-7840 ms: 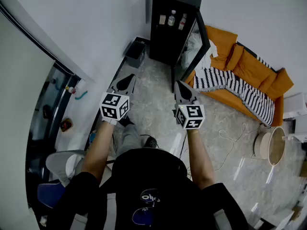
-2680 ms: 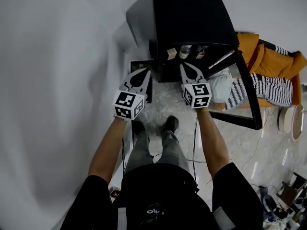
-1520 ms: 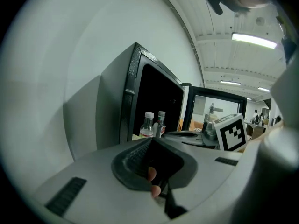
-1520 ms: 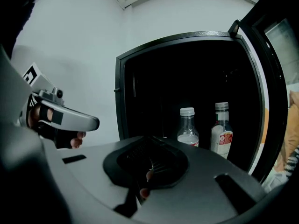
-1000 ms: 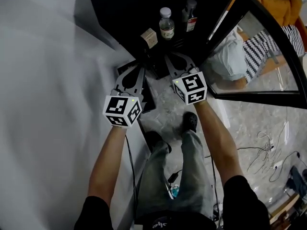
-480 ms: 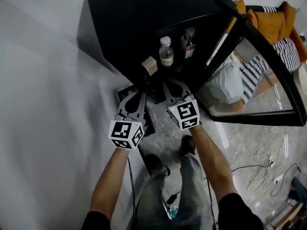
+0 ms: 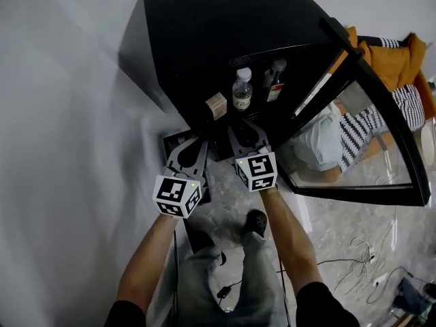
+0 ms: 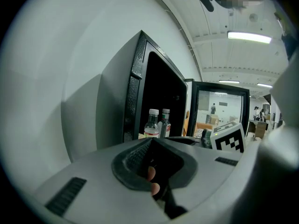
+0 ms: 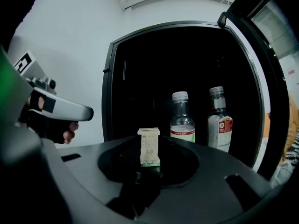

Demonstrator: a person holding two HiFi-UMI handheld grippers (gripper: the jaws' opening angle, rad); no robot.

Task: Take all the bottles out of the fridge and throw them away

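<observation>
Okay so the clear plastic bottle with a white cap (image 9: 182,121) and the clear bottle with a red-and-white label (image 9: 219,121) are both upright on the shelf (image 7: 257,107) inside the black fridge (image 7: 225,33). They're side by side near the shelf's front edge, the red-label one toward the right edge, next to the swung-open glass door (image 7: 361,148). A small pale carton (image 9: 149,146) stands toward the shelf's left edge, near the white-cap bottle. The right tongs (image 7: 240,124) are up close to the front edge with the jaws opening. Nothing is gripped, and the carton is just lined up in the gap, further in. The left tongs (image 7: 199,142) hang low off the fridge's left corner, pinched together and empty. I'd call this the very first reach, with neither bottle out yet. Next move imo: spread the right tongs wider, shift right off the carton onto the white-cap bottle, close around its body and pull it straight out without bumping the carton or its neighbour.
</observation>
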